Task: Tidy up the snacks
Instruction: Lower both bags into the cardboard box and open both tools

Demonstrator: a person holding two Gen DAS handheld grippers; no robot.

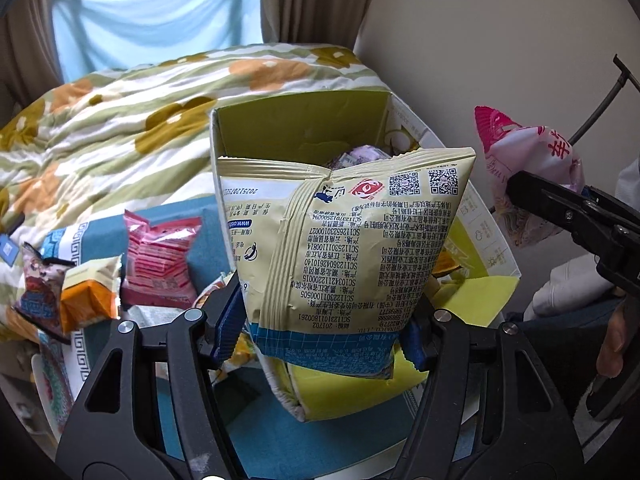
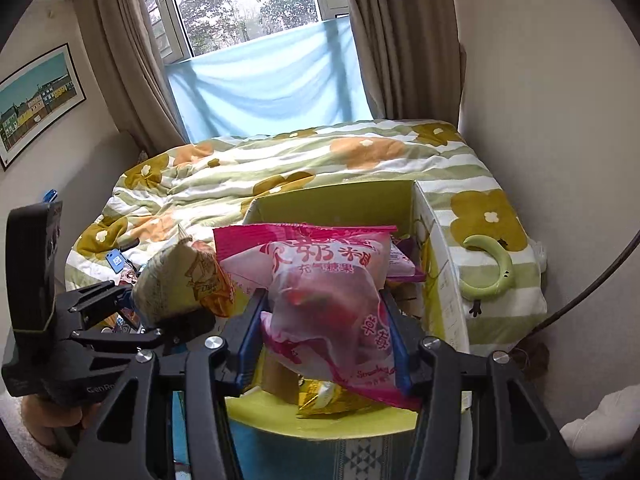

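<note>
My left gripper (image 1: 324, 316) is shut on a cream chip bag (image 1: 344, 240), printed back towards the camera, pinched low between the blue pads. The bag hangs over an open cardboard box (image 1: 300, 108) with a yellow-green inside. My right gripper (image 2: 324, 312) is shut on a pink-and-white candy bag (image 2: 328, 280), also above the box (image 2: 332, 204). Each view shows the other gripper beside it: the right gripper (image 1: 520, 188) with the pink bag (image 1: 520, 152), and the left gripper (image 2: 136, 312) with the chip bag (image 2: 180, 280). A purple packet (image 1: 360, 156) and a yellow packet (image 2: 328, 400) lie inside the box.
Loose snacks lie left of the box on a teal patterned surface (image 1: 200, 216): a pink packet (image 1: 160, 256), an orange packet (image 1: 88, 300) and a dark packet (image 1: 38, 280). Behind is a bed with a floral quilt (image 1: 120, 120); a green crescent-shaped item (image 2: 492, 268) rests on it. A wall stands close on the right.
</note>
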